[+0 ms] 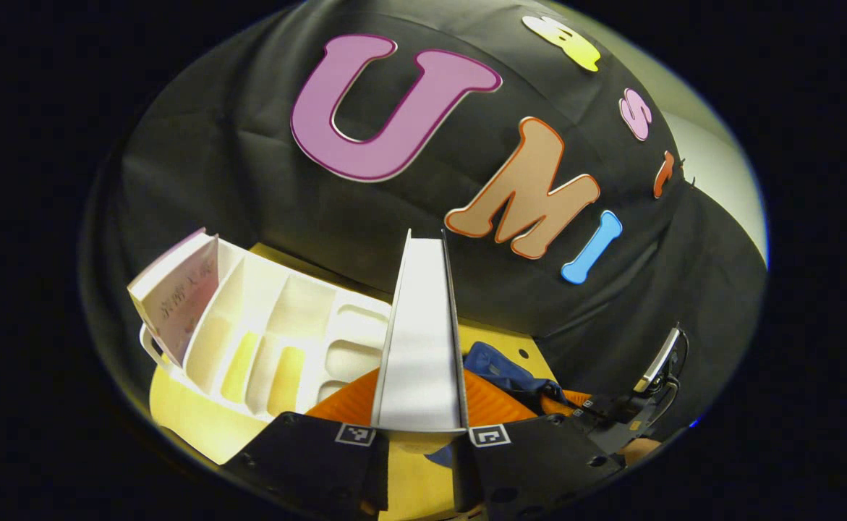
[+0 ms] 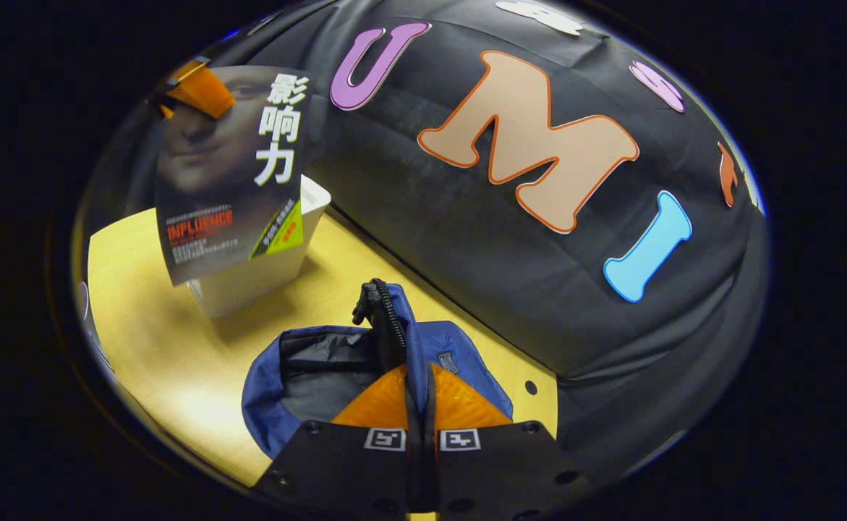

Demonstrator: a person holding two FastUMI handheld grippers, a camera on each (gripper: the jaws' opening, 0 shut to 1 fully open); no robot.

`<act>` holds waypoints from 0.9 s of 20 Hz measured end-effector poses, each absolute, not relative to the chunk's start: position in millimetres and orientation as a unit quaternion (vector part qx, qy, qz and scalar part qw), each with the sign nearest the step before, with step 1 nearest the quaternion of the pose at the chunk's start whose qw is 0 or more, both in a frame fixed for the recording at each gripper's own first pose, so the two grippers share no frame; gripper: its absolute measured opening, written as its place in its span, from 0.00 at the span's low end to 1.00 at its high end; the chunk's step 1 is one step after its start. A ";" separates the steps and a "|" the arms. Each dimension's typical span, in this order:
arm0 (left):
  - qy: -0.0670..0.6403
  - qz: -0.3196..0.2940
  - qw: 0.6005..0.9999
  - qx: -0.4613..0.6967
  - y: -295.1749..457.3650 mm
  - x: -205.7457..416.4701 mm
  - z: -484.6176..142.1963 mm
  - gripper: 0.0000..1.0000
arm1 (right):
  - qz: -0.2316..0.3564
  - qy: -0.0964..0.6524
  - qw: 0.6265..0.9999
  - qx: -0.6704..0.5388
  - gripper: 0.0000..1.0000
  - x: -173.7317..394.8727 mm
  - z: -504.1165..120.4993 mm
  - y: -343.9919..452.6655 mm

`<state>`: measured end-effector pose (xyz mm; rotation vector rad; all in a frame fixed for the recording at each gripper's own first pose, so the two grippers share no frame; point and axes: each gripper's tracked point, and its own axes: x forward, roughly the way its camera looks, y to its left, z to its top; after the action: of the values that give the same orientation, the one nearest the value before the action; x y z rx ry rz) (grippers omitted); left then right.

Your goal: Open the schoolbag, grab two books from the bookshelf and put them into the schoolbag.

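Note:
My left gripper [image 1: 419, 405] is shut on a book [image 1: 423, 340], seen edge-on with its white pages upright between the fingers. In the right gripper view this dark-covered book [image 2: 228, 181] hangs in the air above the table, pinched at its top by the left gripper [image 2: 195, 90]. My right gripper [image 2: 418, 394] is shut on the raised rim of the blue schoolbag [image 2: 307, 369], whose mouth gapes open with grey lining showing. Behind the book stands the white bookshelf [image 1: 286, 318], with a pale pink book [image 1: 181, 297] leaning in its leftmost slot.
The yellow wooden table [image 2: 163, 340] carries the bookshelf [image 2: 249, 286] at the back left and the schoolbag [image 1: 499, 365] near the cloth wall. The right gripper [image 1: 633, 420] shows low on the right of the left gripper view.

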<state>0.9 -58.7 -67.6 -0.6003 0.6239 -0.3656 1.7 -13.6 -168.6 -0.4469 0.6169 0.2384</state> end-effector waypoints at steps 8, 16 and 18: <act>0.342 -0.184 0.840 -0.380 -123.2 -23.9 -112.3 0.31 | 0.119 0.311 0.927 -0.172 0.02 7.8 -173.9 -11.1; 0.329 -0.153 0.815 -0.452 -178.0 -21.0 -146.7 0.30 | 0.121 0.324 0.931 -0.116 0.03 13.1 -179.3 -7.7; 0.324 -0.143 0.808 -0.472 -190.7 -20.3 -155.3 0.30 | 0.119 0.328 0.933 -0.090 0.04 15.2 -180.4 -6.6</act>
<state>-20.3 -190.7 -155.3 -1.0087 0.6921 -0.3057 15.2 -6.6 -180.4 -0.1849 0.6702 0.2435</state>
